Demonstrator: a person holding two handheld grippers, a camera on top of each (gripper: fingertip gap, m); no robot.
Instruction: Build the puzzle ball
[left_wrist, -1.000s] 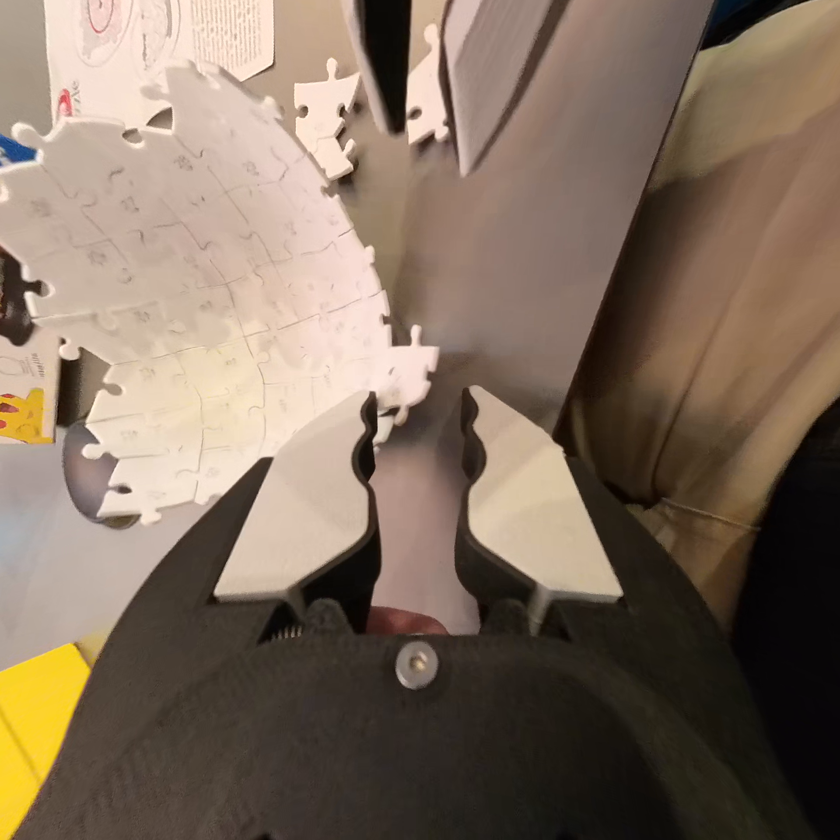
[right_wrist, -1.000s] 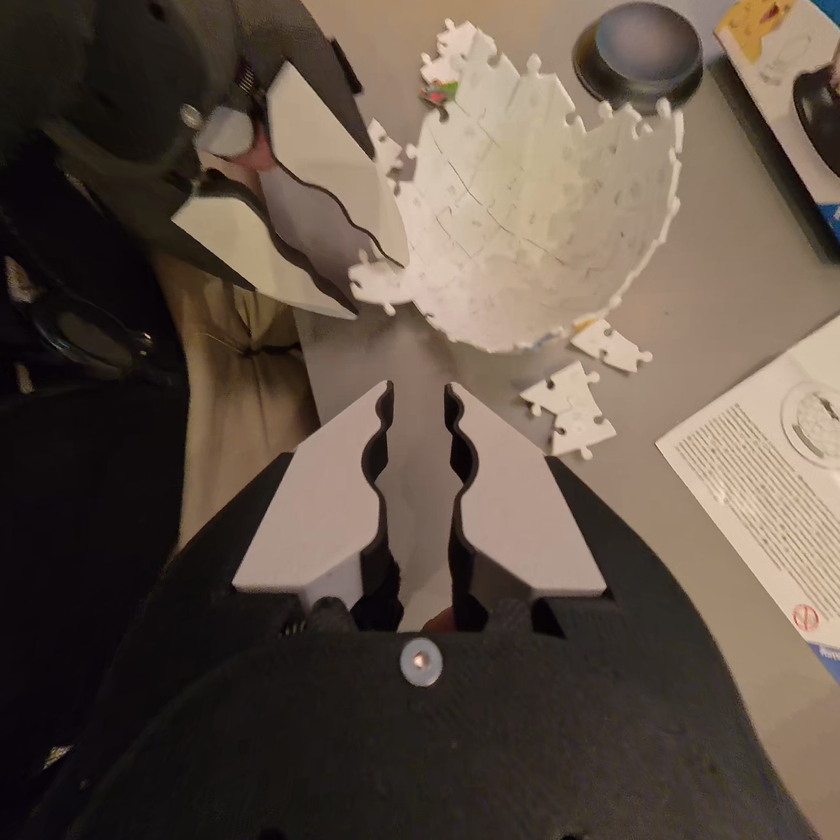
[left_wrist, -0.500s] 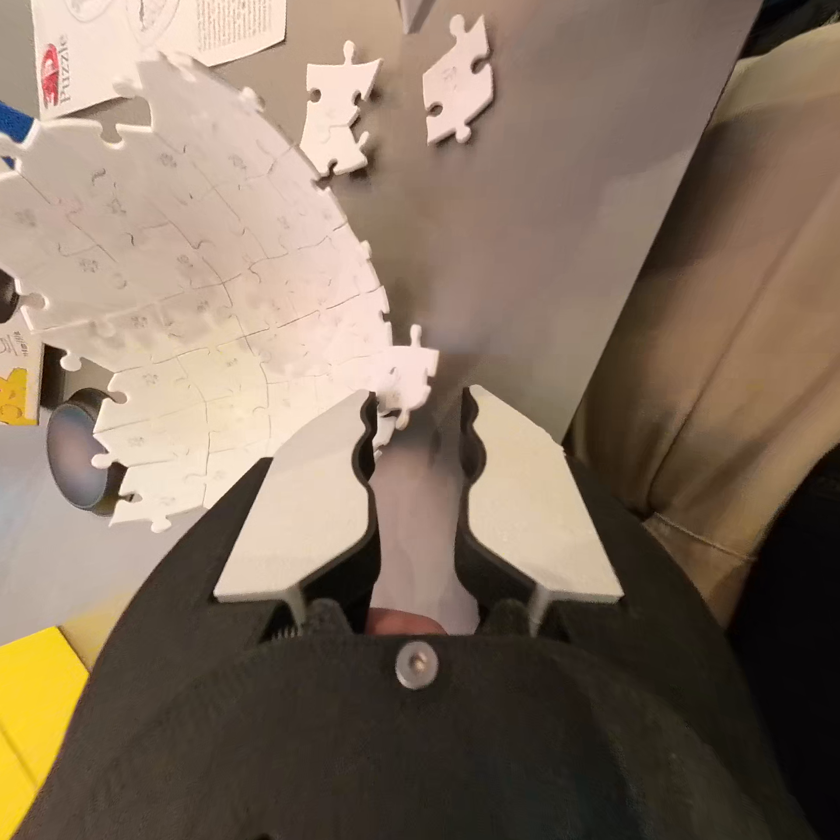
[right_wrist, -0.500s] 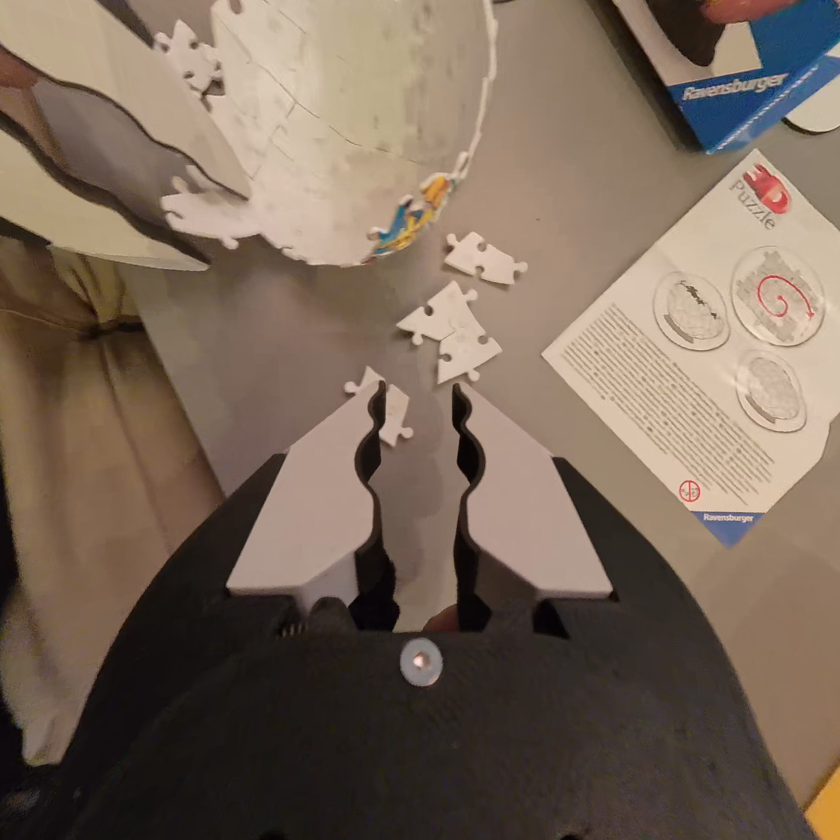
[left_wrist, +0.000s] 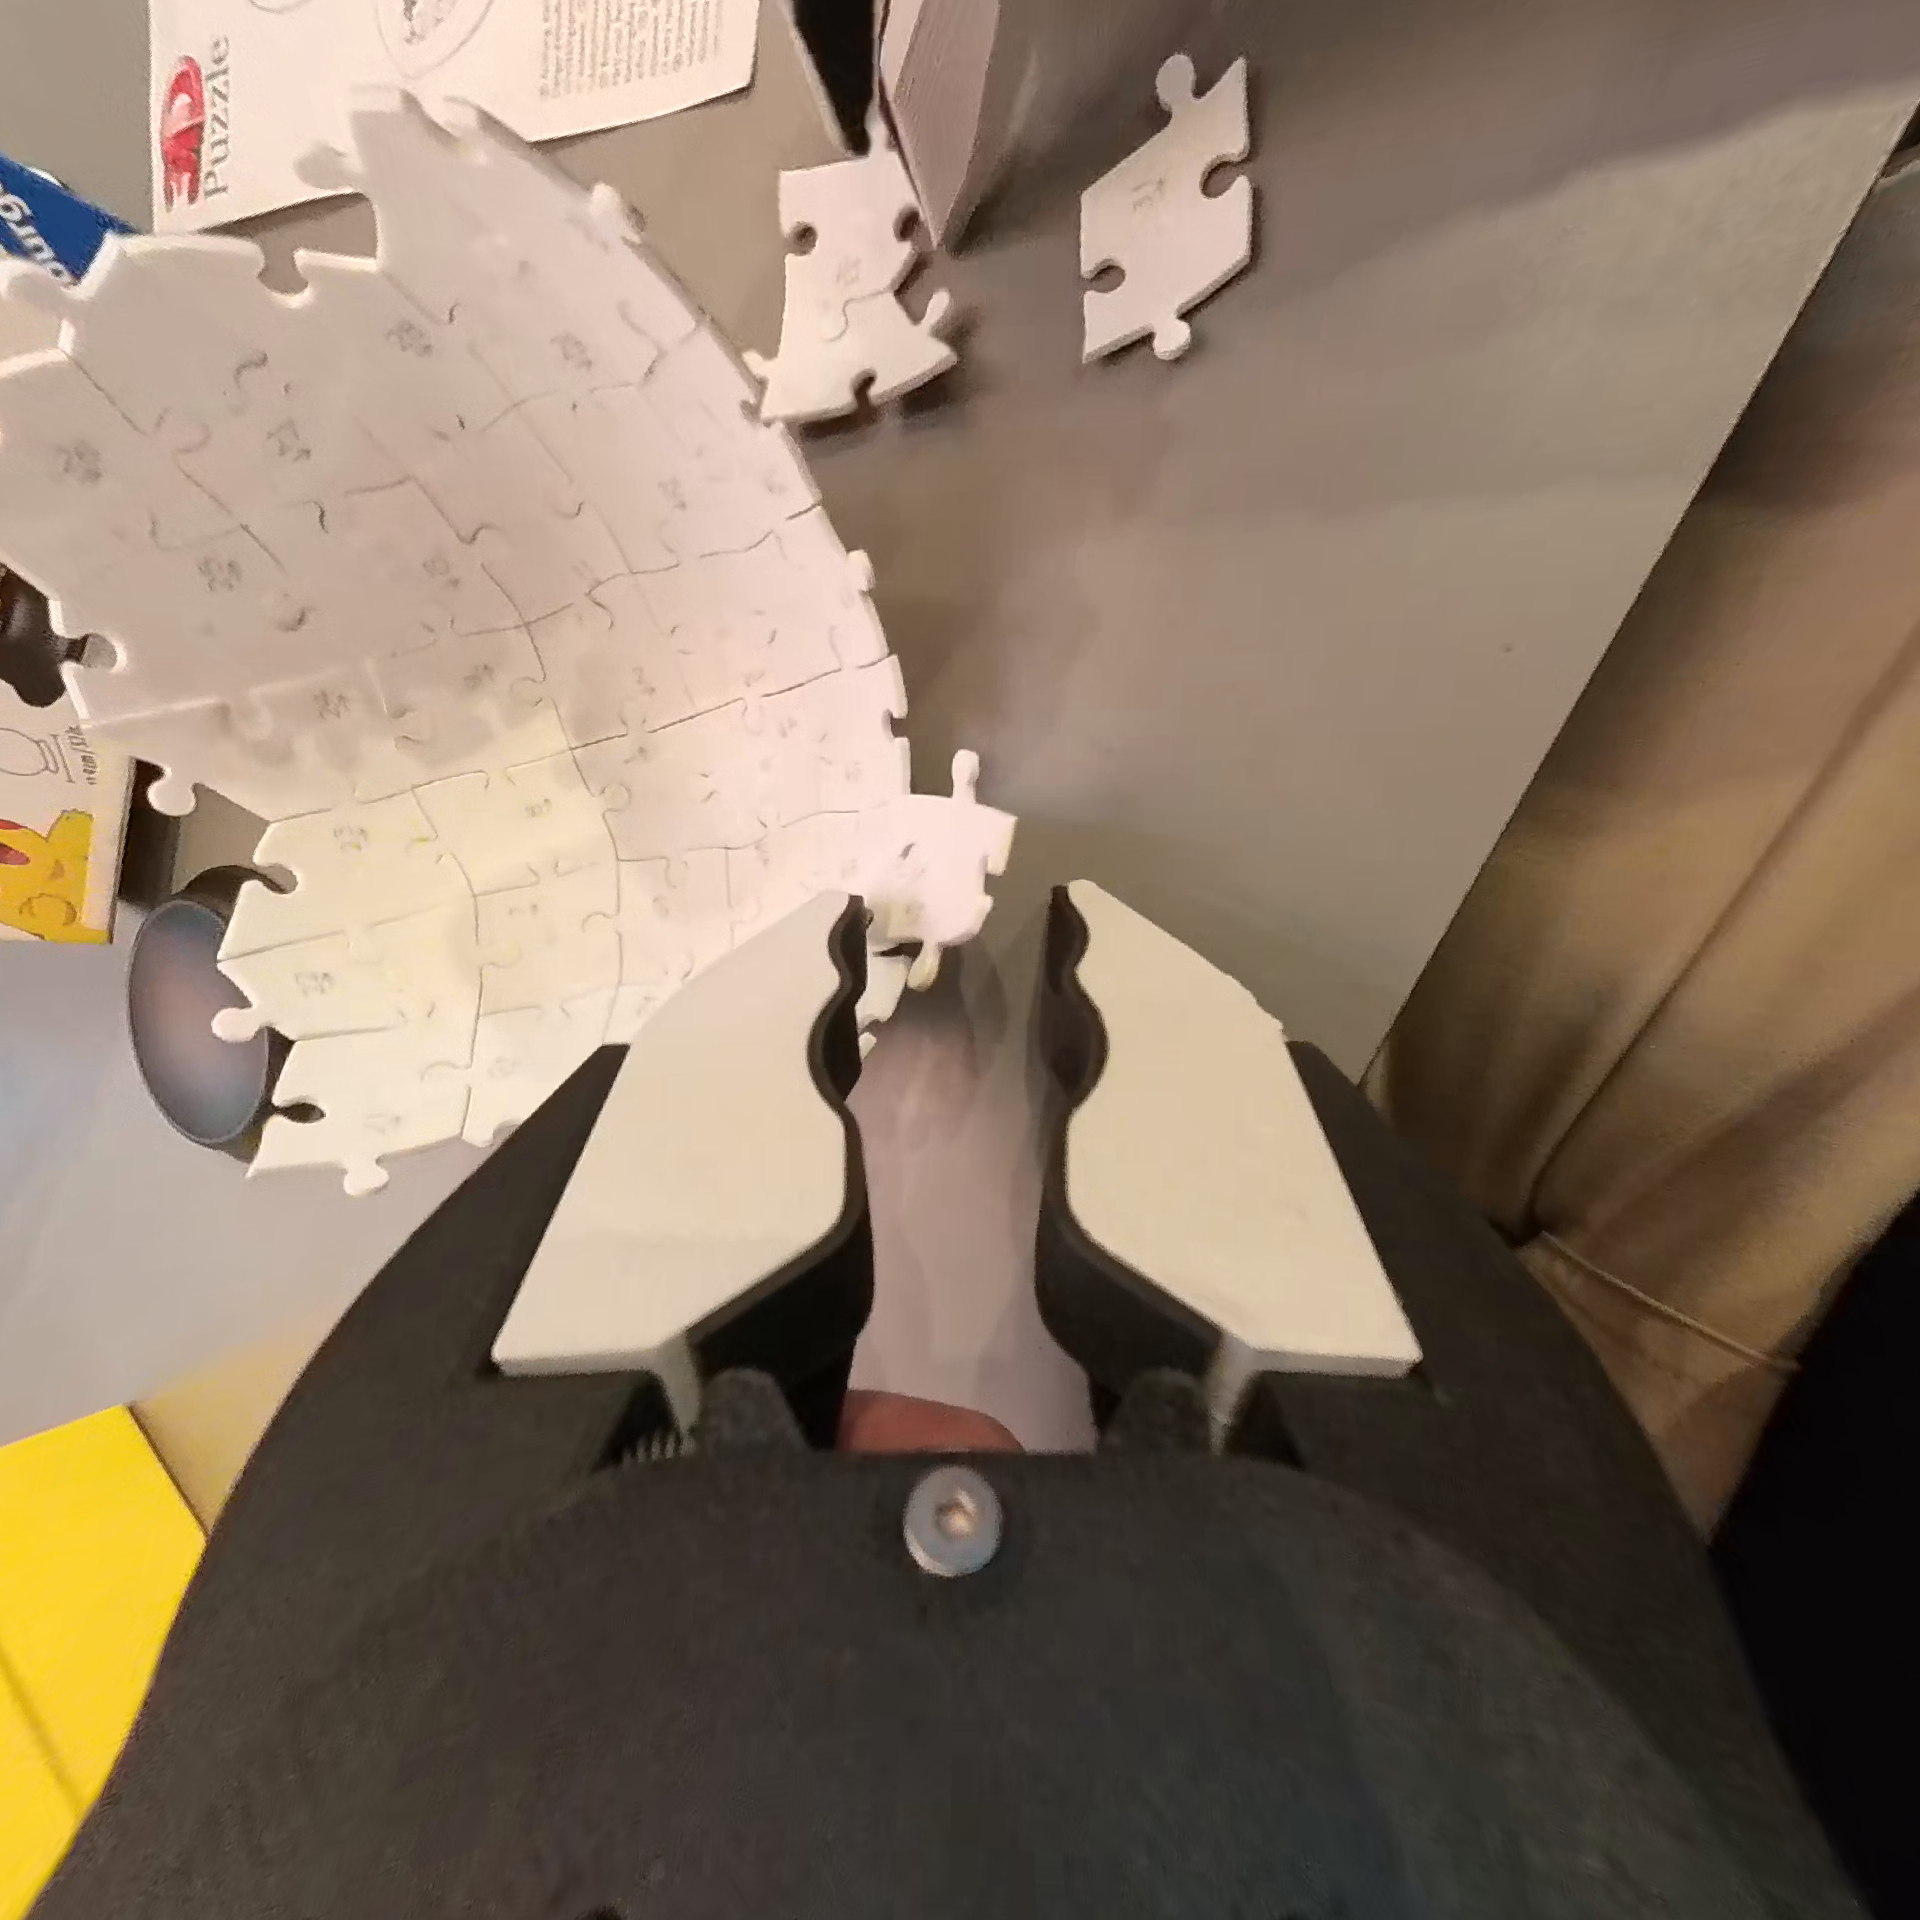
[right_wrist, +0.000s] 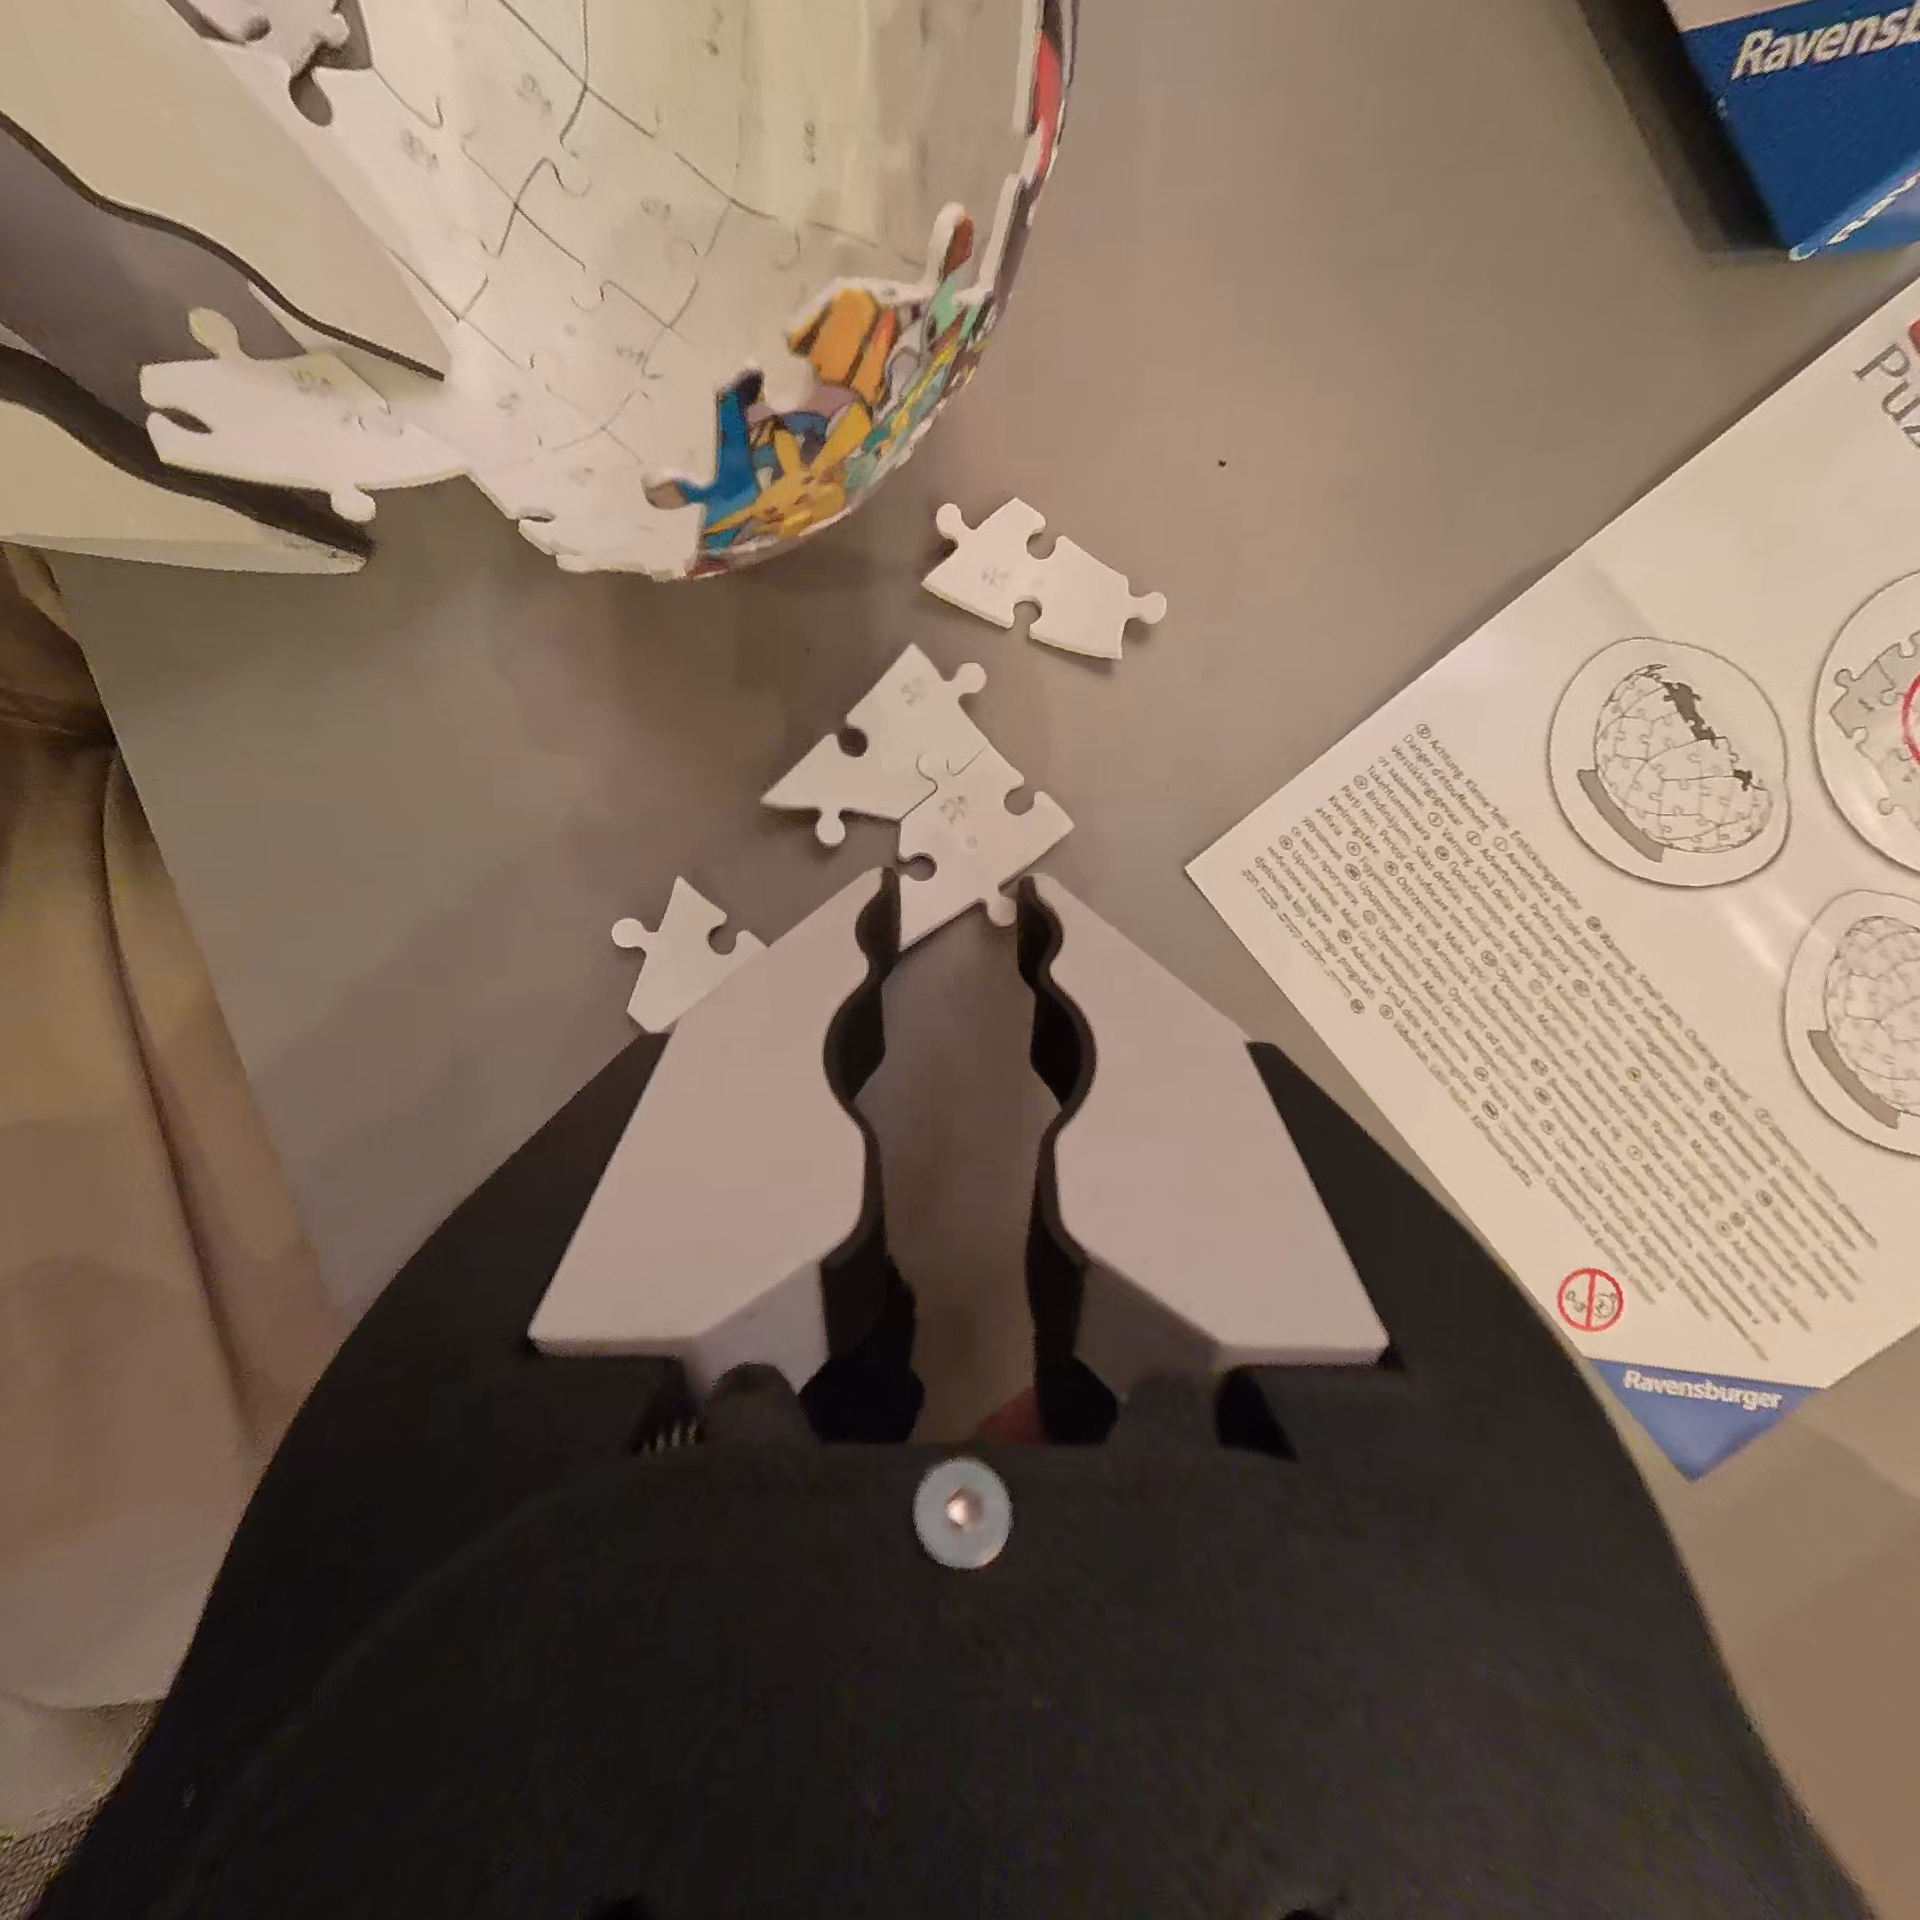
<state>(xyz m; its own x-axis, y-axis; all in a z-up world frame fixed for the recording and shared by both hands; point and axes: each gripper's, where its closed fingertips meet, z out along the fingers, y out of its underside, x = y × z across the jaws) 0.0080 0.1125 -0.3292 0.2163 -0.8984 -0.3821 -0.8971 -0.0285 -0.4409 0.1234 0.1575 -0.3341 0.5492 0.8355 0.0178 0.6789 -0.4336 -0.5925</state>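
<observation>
Puzzle ball edge hidden behind left gripper finger.

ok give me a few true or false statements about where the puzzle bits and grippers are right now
1. The right gripper is open above a joined pair of loose pieces. True.
2. The puzzle ball shell is a finished, closed sphere. False: it is a part-built open shell with a jagged rim.
3. The loose pieces lie on the grey table with their white backs up. True.
4. The instruction sheet lies under the shell. False: it lies apart, on the table to the right of the loose pieces.
5. The shell's outer face is plain white. False: it carries a colourful print.
</observation>
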